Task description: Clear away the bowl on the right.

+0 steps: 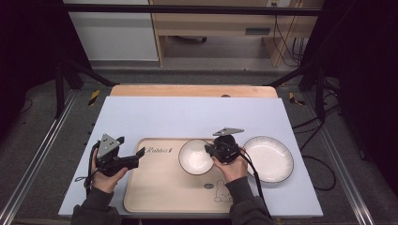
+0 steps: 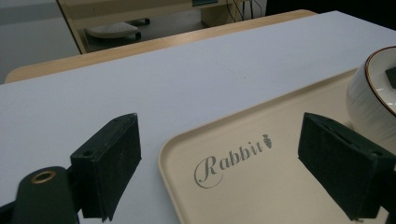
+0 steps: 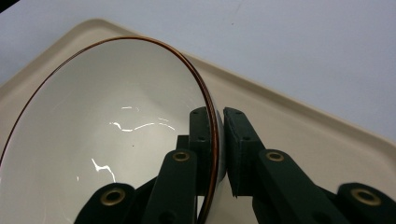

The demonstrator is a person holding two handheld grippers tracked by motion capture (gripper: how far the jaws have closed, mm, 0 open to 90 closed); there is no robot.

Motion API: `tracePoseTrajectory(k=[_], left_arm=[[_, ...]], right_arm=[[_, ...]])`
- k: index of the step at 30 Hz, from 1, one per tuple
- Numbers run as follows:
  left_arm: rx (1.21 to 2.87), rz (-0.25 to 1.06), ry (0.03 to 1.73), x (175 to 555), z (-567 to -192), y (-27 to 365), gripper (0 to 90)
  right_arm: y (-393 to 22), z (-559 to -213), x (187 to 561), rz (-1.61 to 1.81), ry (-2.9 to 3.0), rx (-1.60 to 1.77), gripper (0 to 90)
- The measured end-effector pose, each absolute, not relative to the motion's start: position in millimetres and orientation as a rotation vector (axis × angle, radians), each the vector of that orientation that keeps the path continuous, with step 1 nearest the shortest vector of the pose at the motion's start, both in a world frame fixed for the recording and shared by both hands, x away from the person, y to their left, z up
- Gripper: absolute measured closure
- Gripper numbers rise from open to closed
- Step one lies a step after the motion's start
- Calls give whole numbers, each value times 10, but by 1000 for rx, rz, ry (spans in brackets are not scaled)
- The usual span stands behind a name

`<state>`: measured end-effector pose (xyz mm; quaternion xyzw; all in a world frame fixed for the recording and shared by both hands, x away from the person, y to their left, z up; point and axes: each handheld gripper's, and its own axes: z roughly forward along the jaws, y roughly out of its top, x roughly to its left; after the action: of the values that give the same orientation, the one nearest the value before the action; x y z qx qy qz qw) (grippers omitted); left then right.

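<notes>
Currently, right gripper (image 3: 217, 149) clamped on glossy white brown-rimmed ceramic bowl (image 3: 107, 140) over beige plastic tray (image 3: 299, 140): placing step; next, lower and release.

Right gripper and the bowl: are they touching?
Touching. In the right gripper view, the right gripper has its jaws closed on the bowl rim, one pad inside and one outside the wall, over the tray.

Even overhead light, dark margins in the high view, glare streaks inside the bowl (image 3: 107, 154), near fingers (image 2: 109, 163) soft.
</notes>
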<state>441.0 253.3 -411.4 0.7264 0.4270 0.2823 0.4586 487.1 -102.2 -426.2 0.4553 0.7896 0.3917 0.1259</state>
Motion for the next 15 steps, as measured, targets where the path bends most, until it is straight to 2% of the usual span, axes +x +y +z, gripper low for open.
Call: tracePoseTrajectory(k=[15], left_arm=[[1794, 694, 1051, 4411, -4119, 2528, 129]], right_arm=[[-967, -4357, 4896, 1114, 2334, 1334, 821]])
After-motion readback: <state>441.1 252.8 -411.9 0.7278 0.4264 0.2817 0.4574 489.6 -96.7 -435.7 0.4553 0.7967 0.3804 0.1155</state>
